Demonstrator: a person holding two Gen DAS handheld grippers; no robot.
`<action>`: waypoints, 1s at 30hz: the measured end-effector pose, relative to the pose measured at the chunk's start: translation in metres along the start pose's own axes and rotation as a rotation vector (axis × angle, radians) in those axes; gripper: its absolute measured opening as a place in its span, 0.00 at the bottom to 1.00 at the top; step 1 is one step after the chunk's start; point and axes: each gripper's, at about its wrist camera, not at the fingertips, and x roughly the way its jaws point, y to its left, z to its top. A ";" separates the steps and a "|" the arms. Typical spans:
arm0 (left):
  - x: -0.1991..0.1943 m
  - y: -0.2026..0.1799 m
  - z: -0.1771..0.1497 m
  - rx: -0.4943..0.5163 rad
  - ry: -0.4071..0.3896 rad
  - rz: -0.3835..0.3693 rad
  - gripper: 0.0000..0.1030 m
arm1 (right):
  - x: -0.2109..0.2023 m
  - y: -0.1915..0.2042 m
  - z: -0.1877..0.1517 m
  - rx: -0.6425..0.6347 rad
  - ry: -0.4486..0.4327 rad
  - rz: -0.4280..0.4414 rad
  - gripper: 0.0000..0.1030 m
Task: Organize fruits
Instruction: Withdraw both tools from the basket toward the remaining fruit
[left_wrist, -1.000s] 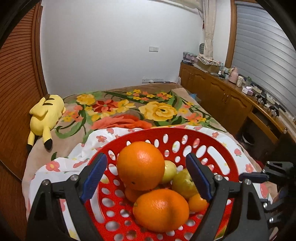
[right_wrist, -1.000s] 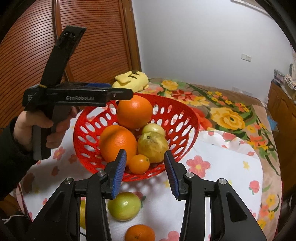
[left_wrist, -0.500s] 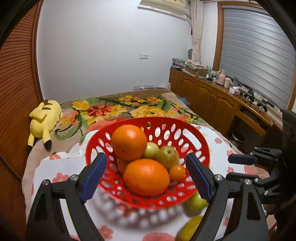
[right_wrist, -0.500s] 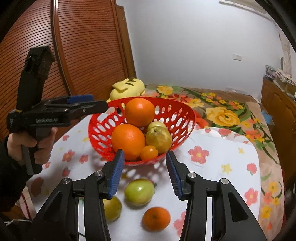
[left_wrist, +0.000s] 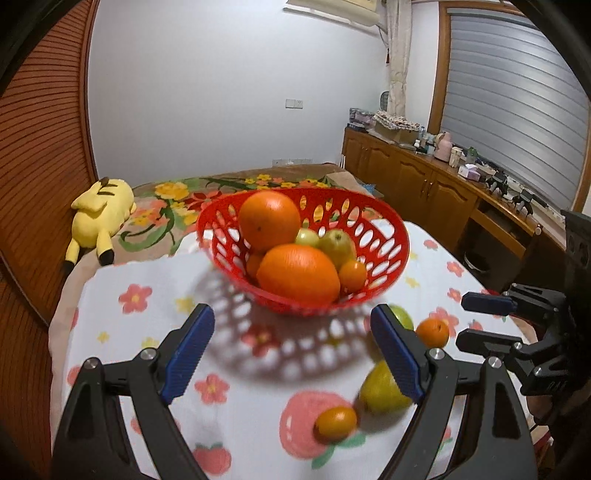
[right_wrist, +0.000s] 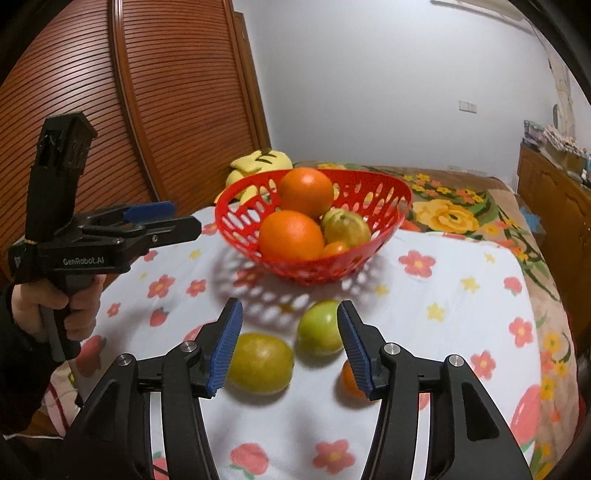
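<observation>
A red perforated basket (left_wrist: 388, 254) (right_wrist: 376, 254) stands on the floral cloth and holds two big oranges (left_wrist: 269, 219) (right_wrist: 291, 236), green-yellow fruits and a small orange. Loose on the cloth in front of it lie a yellow-green fruit (left_wrist: 380, 391) (right_wrist: 260, 363), a green apple (right_wrist: 319, 326), a small orange (left_wrist: 433, 332) (right_wrist: 349, 378) and another small orange (left_wrist: 335, 422). My left gripper (left_wrist: 291, 354) is open and empty, well back from the basket. My right gripper (right_wrist: 290, 345) is open and empty, its fingers either side of the loose fruits.
A white cloth with flower print (left_wrist: 147, 332) covers the table. A yellow plush toy (left_wrist: 101, 210) lies on the flowered bedspread behind. Wooden cabinets (left_wrist: 424, 188) with clutter run along the right wall. A slatted wooden door (right_wrist: 166, 110) stands at the left.
Both grippers have pulled back and up from the basket. The loose fruits on the cloth have come into view. The right gripper's jaws have opened wider.
</observation>
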 end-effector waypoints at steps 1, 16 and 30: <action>-0.001 0.000 -0.004 -0.001 0.003 0.003 0.84 | -0.001 0.000 -0.002 0.003 0.000 0.000 0.56; -0.004 0.009 -0.048 -0.028 0.042 0.016 0.84 | 0.016 0.017 -0.027 0.023 0.049 0.017 0.66; 0.002 0.026 -0.069 -0.088 0.053 0.032 0.84 | 0.044 0.020 -0.035 0.023 0.111 0.025 0.68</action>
